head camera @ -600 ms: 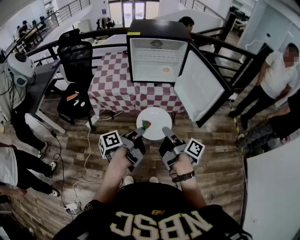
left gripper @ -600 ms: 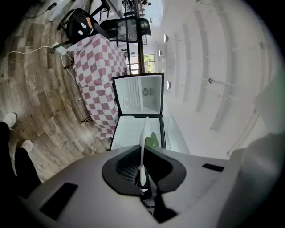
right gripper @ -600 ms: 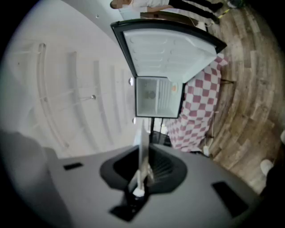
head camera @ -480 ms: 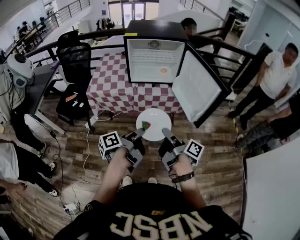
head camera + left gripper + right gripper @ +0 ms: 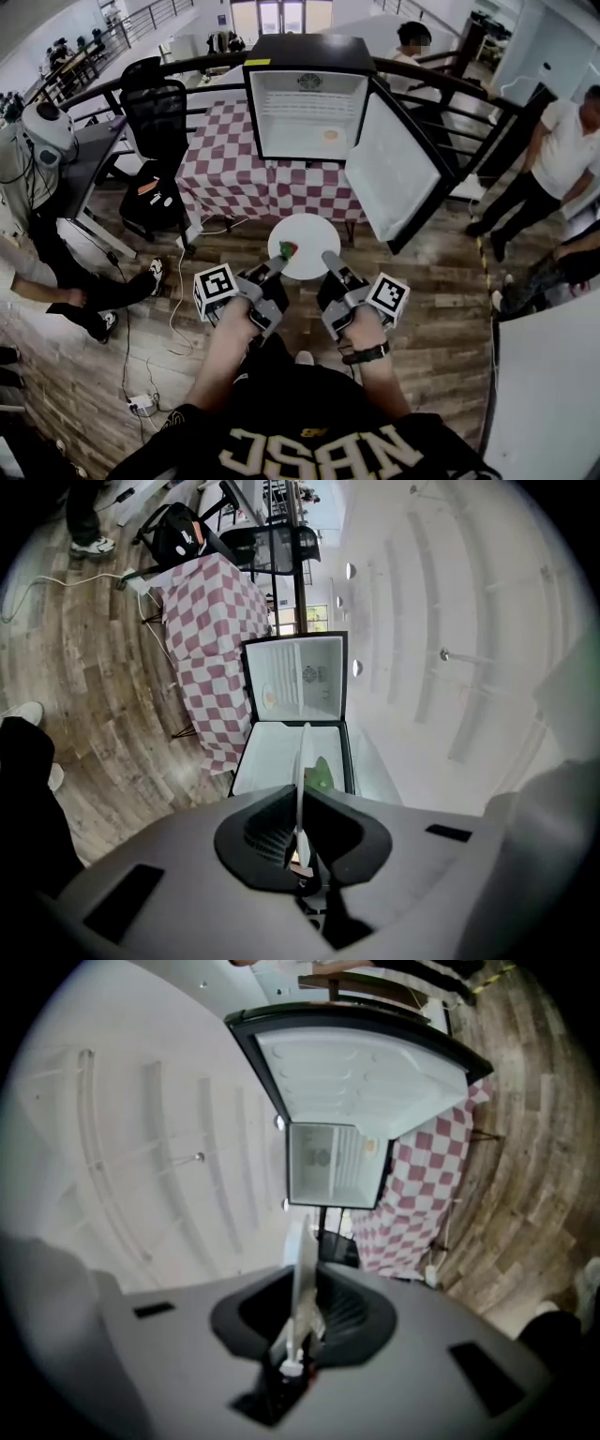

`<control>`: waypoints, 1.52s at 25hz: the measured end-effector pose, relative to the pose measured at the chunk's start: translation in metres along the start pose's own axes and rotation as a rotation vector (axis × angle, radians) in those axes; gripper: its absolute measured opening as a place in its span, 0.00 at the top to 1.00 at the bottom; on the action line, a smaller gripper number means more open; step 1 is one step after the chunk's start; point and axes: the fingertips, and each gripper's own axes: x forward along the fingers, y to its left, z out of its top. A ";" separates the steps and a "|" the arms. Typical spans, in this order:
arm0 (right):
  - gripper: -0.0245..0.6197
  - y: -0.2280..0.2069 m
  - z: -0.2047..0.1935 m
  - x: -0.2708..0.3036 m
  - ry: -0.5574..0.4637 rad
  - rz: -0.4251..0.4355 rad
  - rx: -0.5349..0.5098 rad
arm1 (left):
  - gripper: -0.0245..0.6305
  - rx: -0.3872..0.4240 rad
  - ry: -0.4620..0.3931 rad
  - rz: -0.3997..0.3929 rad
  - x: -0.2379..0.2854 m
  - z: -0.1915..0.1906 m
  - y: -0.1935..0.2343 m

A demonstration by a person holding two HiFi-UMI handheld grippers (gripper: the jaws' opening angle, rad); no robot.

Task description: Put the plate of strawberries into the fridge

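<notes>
A white plate (image 5: 309, 246) carrying a red strawberry (image 5: 289, 249) is held level in front of me, over the wooden floor. My left gripper (image 5: 277, 266) is shut on the plate's left rim, my right gripper (image 5: 330, 261) on its right rim. In the left gripper view the plate (image 5: 302, 771) stands edge-on between the jaws, with the strawberry's green leaf (image 5: 320, 774) beside it. The right gripper view shows the plate's rim (image 5: 301, 1265) pinched the same way. Straight ahead, the small black fridge (image 5: 309, 112) stands on a table with its door (image 5: 389, 173) swung out to the right and a white interior.
The fridge rests on a red-and-white checked tablecloth (image 5: 225, 173). A black office chair (image 5: 155, 117) and a desk (image 5: 89, 155) are at the left, and cables (image 5: 173, 309) lie on the floor. People stand at the left and right edges. A white counter (image 5: 544, 394) is at the lower right.
The plate and both grippers have edged slightly toward the fridge, which looks a little nearer. Both grips are unchanged. The person at the left has dropped lower.
</notes>
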 end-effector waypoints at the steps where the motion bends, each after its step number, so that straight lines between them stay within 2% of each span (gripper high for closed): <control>1: 0.87 -0.001 -0.001 0.002 0.009 0.001 0.000 | 0.92 0.000 -0.012 0.007 -0.001 0.002 0.002; 9: 0.87 -0.023 0.007 0.027 0.036 -0.031 0.050 | 0.92 -0.021 -0.042 0.045 0.013 0.024 0.015; 16: 0.87 -0.029 0.046 0.078 0.013 -0.072 0.053 | 0.92 -0.033 -0.009 0.062 0.064 0.071 0.009; 22: 0.87 -0.020 0.086 0.141 -0.024 -0.080 0.052 | 0.92 0.032 0.027 0.065 0.114 0.133 -0.017; 28: 0.87 -0.007 0.124 0.211 -0.047 -0.085 0.031 | 0.92 0.016 0.034 0.047 0.158 0.194 -0.043; 38: 0.87 -0.002 0.171 0.307 -0.104 -0.041 0.016 | 0.92 0.052 0.064 0.008 0.218 0.282 -0.063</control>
